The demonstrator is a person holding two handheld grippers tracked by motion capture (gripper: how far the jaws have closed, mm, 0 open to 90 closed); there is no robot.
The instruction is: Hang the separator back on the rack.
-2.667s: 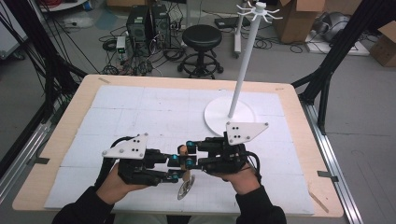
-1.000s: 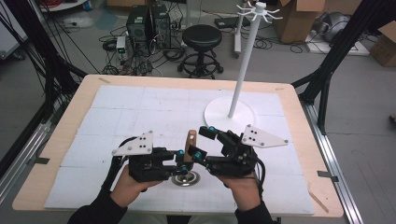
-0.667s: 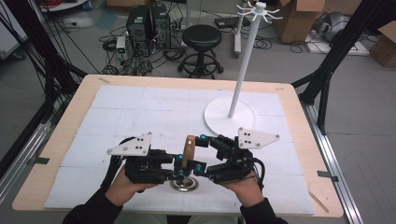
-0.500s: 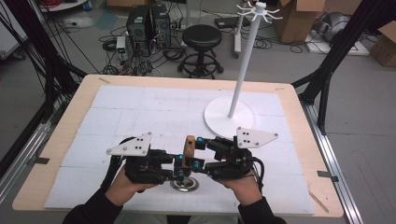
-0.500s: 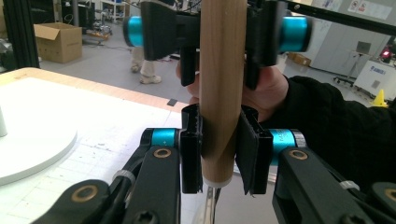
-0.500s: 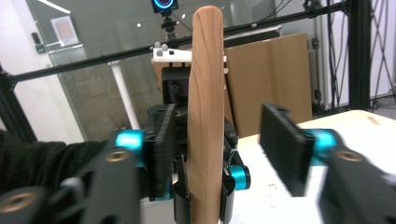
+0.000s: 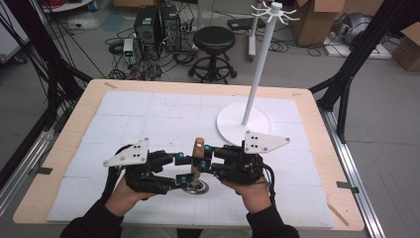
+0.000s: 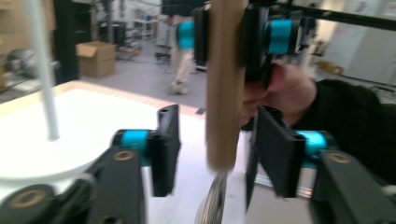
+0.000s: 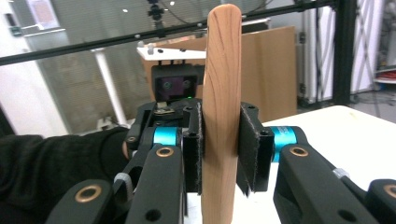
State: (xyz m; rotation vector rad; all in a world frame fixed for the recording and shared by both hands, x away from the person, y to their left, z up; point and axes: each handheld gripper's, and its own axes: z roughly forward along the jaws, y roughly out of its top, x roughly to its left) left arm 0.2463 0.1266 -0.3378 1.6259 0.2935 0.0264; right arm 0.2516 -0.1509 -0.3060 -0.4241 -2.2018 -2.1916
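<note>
While we hold the spoon (image 7: pixel 198 159) upright at the near middle of the worktop (image 7: pixel 317 124), its wooden handle is clamped in the right gripper (image 9: pixel 221 148), whose jaws have just been closing on it. The left gripper (image 8: pixel 212 149) has just been opening; its jaws stand apart beside the handle's lower end. We should keep the right grip firm and draw the left away level, clear of the bowl.

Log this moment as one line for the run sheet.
right gripper: just closed, clamped on wooden handle | left gripper: just opened, pads off handle | utensil: upright, metal head low over table
</note>
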